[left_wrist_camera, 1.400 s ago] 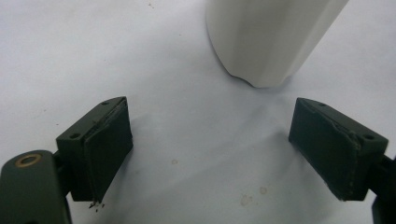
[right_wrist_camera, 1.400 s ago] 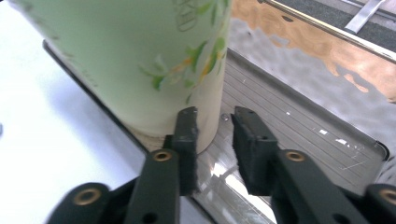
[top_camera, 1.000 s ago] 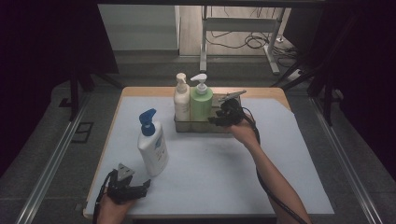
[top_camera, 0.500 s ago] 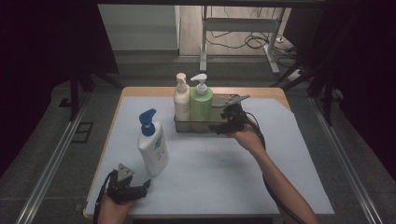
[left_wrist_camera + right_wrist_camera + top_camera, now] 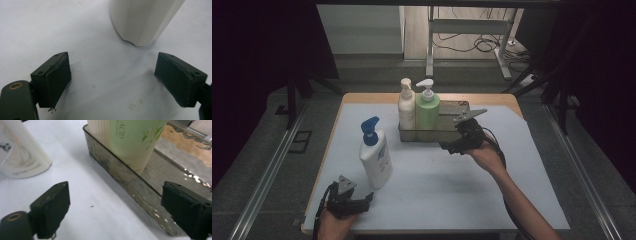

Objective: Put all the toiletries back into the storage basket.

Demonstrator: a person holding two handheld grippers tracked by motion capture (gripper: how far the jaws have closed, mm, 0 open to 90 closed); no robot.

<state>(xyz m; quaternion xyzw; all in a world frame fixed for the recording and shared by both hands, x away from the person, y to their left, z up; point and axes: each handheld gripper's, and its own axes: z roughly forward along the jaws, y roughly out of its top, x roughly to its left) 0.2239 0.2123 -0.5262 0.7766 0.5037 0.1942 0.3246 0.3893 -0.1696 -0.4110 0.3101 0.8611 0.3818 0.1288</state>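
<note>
The right gripper is held just in front of the metal tray, at the tray's right end, and its jaws have just been opening; they now stand wide apart and released, with nothing between them. In the right gripper view, the near wall of the tray runs between the two jaws and a little ahead of them, not touched by either pad. The green bottle stands upright inside the tray, ahead of this gripper and slightly to its left, and the cream bottle stands in the tray just beside the green one, on its far side from the gripper. The white bottle with the blue pump stands upright on the white table cover, well to the left of the right gripper and outside the tray. The left gripper rests low at the near edge of the table, with its jaws also open and empty. In the left gripper view, the base of the white bottle is just ahead of the jaws, near but apart from them.
</note>
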